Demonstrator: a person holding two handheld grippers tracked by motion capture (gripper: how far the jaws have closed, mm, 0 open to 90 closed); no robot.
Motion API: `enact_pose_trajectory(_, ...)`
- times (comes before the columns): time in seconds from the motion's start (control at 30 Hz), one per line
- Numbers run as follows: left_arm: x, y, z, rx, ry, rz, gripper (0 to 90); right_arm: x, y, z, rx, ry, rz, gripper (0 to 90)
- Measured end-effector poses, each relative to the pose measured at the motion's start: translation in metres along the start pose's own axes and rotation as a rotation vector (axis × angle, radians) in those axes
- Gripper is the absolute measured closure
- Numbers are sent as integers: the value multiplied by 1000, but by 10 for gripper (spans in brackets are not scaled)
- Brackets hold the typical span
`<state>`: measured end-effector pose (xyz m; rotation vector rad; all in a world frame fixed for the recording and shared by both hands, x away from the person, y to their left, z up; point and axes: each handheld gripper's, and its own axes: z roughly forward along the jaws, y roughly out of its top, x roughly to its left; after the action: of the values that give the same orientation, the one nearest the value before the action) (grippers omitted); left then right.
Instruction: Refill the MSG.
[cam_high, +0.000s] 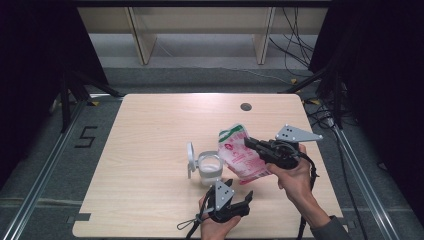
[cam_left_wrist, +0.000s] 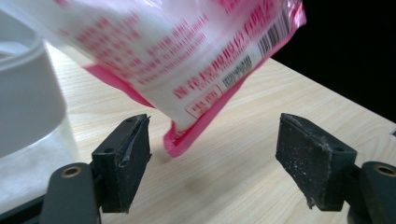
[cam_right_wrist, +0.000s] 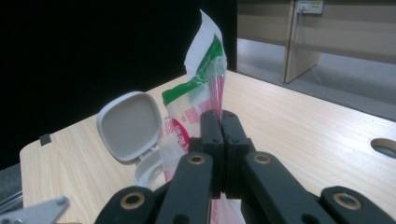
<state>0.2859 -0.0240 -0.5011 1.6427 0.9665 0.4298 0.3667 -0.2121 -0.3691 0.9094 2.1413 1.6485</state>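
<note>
**Right claw clamps the bag above the open container, left claw released below it**

The right claw (cam_high: 253, 143) is clenched on the pink and white bag (cam_high: 239, 156): in the right gripper view its two black jaws meet flat against each other with the thin plastic pinched between them, and the bag (cam_right_wrist: 201, 88) rises beyond the pads to a green and white torn top edge. In the high view the person's right hand (cam_high: 294, 172) holds that claw at the right side of the bench (cam_high: 150, 145), with the grey three-cornered plate (cam_high: 296, 134) standing above it.

The left claw (cam_high: 239, 197) is released, its jaws standing wide apart with nothing pressed between them. In the left gripper view the bag's lower corner (cam_left_wrist: 187, 135) hangs in the air just above and between the two pads (cam_left_wrist: 128, 158), touching neither, and bare wood shows under it. The left hand (cam_high: 215, 225) grips this claw at the near edge of the bench.

Just left of the bag stands a white container (cam_high: 210, 169), its hinged lid (cam_high: 190, 154) flipped up and open. In the right gripper view the lid (cam_right_wrist: 128, 126) tilts back beside the bag, and the container's rim (cam_right_wrist: 149, 170) lies close against the plastic. A dark round hole (cam_high: 245, 106) sits in the bench farther off
</note>
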Motion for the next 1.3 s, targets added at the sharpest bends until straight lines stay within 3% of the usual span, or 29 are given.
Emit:
enact_pose_trajectory(0.13, 5, -3, -6, 3, 17, 11, 275, -6, -11, -3, -1, -14, 27, 900)
enact_pose_trajectory(0.17, 7, -3, -7, 4, 20, 13, 280, -10, -15, -3, -7, -2, 7, 900)
enact_pose_trajectory(0.2, 7, -4, -7, -10, 5, -2, 281, -10, -18, -5, 2, -14, 41, 900)
enact_pose_trajectory(0.23, 8, -4, -10, 13, 21, 12, 281, -12, -21, -8, -10, -16, 59, 900)
enact_pose_trajectory(0.37, 9, -5, -13, 8, 24, 16, 281, -17, -29, -19, -44, -11, 48, 900)
enact_pose_trajectory(0.4, 10, -4, -16, 6, 24, 21, 281, -16, -31, -23, -51, -11, 74, 900)
enact_pose_trajectory(0.43, 11, -4, -17, 3, 29, 20, 281, -18, -33, -26, -63, -15, 63, 900)
enact_pose_trajectory(0.47, 12, -3, -18, 5, 27, 22, 282, -18, -36, -29, -70, -15, 95, 900)
enact_pose_trajectory(0.53, 13, -3, -20, 7, 31, 26, 282, -22, -41, -34, -93, -7, 94, 900)
enact_pose_trajectory(0.6, 14, -2, -21, -5, 27, 20, 282, -24, -42, -40, -69, -30, 109, 900)
enact_pose_trajectory(0.7, 15, -3, -23, -13, 22, 6, 280, -35, -48, -44, -101, -46, 93, 900)
enact_pose_trajectory(0.73, 17, -3, -25, -6, 22, 21, 279, -35, -49, -44, -103, -52, 111, 900)
enact_pose_trajectory(0.77, 17, -3, -24, -22, 12, 9, 279, -36, -50, -47, -86, -53, 123, 900)
enact_pose_trajectory(0.8, 18, -3, -27, -6, 24, 15, 279, -37, -51, -49, -80, -56, 132, 900)
enact_pose_trajectory(0.83, 19, -3, -27, -11, 24, 12, 278, -38, -52, -49, -86, -66, 114, 900)
enact_pose_trajectory(0.87, 20, -4, -27, -27, 21, 3, 279, -37, -53, -50, -92, -70, 136, 900)
enact_pose_trajectory(0.93, 24, -3, -30, -14, 22, 29, 277, -41, -55, -51, -105, -73, 133, 900)
enact_pose_trajectory(1.2, 26, -3, -31, -13, 26, 27, 277, -56, -64, -57, -57, -122, 152, 900)
enact_pose_trajectory(1.27, 26, -3, -32, -12, 27, 27, 273, -58, -68, -58, -48, -146, 182, 900)
enact_pose_trajectory(1.3, 26, -3, -32, -11, 27, 27, 271, -63, -70, -57, -42, -155, 150, 900)
